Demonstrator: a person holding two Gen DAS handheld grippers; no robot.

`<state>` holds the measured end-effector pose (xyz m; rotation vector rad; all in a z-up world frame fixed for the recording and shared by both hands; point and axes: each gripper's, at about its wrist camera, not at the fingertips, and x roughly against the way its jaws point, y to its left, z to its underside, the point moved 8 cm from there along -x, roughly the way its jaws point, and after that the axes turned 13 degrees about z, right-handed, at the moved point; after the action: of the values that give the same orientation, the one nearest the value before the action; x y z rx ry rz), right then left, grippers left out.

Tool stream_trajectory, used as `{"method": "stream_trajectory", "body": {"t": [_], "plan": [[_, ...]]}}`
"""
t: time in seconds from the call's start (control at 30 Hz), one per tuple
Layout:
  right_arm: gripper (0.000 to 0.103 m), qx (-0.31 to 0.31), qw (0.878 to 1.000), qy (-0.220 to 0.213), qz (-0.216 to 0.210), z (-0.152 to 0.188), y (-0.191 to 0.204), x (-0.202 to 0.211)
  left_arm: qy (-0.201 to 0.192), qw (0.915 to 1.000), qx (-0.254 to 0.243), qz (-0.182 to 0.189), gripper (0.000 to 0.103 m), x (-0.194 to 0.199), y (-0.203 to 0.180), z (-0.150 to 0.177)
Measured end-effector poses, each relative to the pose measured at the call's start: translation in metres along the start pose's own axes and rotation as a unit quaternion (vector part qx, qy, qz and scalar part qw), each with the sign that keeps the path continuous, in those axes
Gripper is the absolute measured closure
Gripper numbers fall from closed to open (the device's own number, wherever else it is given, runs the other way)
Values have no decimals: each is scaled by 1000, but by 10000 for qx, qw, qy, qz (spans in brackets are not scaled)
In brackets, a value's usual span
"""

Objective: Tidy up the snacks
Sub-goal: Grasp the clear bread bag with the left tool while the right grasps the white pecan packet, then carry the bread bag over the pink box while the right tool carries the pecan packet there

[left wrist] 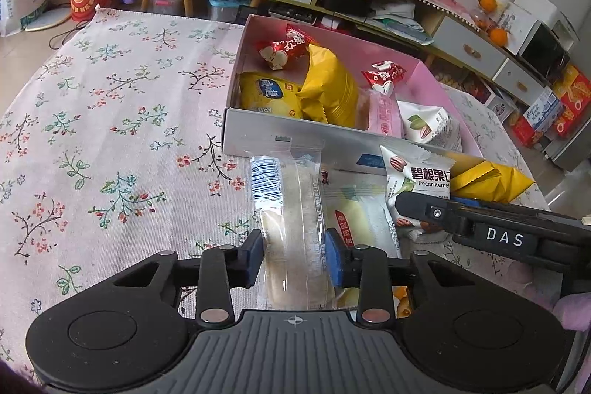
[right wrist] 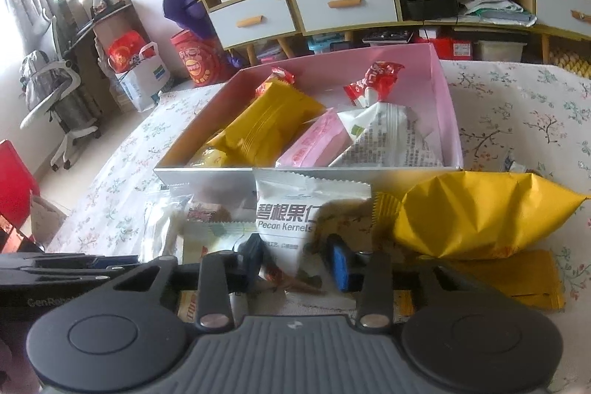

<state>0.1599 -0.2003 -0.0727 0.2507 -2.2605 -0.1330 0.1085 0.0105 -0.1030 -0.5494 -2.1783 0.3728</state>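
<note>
**Both tongs pinched packets before the box**

The left tongs (left wrist: 293, 259) gripped a clear-wrapped cake (left wrist: 291, 209) just before the pink box (left wrist: 436, 76). The right tongs (right wrist: 295, 263) pinched the pecan kernel packet (right wrist: 291, 213) beside a yellow bag (right wrist: 480, 213) on the floral counter (left wrist: 110, 135).

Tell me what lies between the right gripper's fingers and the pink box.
In the right wrist view, the white pecan kernels packet stands there, its lower end between the right gripper fingers, its top against the pink box front wall.
</note>
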Motion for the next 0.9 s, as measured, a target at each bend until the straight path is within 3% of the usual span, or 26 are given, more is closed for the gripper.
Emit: {"method": "stream_trajectory", "body": {"t": [0.9], "plan": [[87, -194, 9996, 8, -183, -10, 0, 18, -86, 9997, 97, 198, 74, 14, -3, -12]]}}
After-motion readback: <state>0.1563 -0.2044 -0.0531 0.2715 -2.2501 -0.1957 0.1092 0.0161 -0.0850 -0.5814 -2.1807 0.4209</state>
